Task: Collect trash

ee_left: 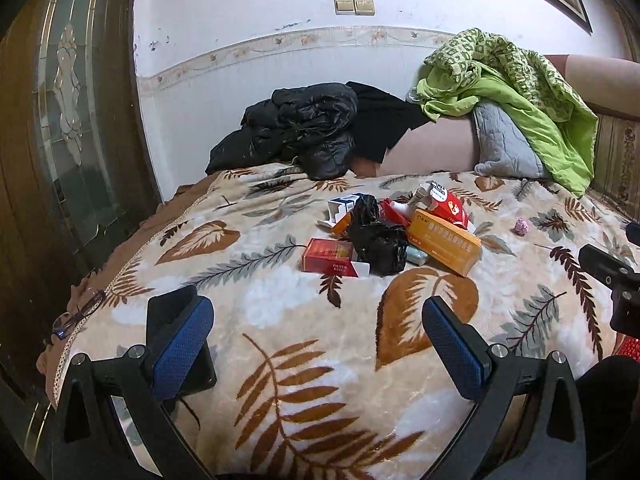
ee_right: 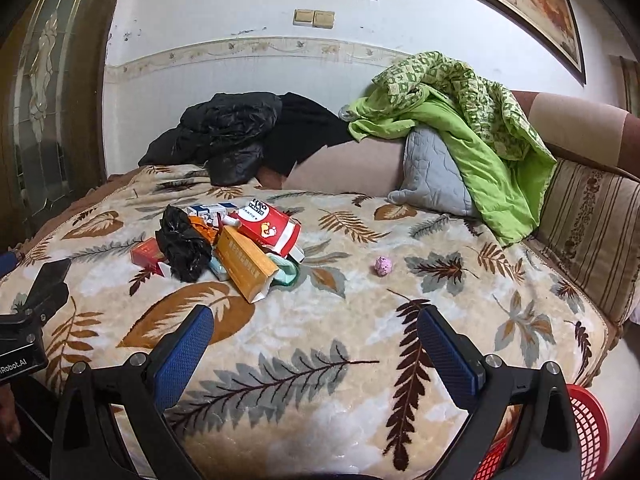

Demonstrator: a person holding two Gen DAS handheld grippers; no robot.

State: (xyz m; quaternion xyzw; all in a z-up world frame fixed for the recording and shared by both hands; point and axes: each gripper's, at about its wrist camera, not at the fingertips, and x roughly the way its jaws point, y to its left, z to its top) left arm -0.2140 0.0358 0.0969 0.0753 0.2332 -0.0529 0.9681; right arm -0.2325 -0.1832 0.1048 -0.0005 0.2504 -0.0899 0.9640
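Clearly, in the left wrist view my left gripper (ee_left: 318, 326) hangs wide open and empty at lower centre, and the trash pile (ee_left: 394, 232) lies straight ahead at mid-frame on the blanket (ee_left: 280, 380), the red pack (ee_left: 330, 258) its nearest piece with its long side across my fingers and bare blanket between. In the right wrist view my right gripper (ee_right: 316, 334) is likewise spread and empty; the pile (ee_right: 224, 240) sits up-left, a pink wad (ee_right: 383, 266) lies apart just above centre, the red basket (ee_right: 580, 436) at lower right, so I judge left nearer.
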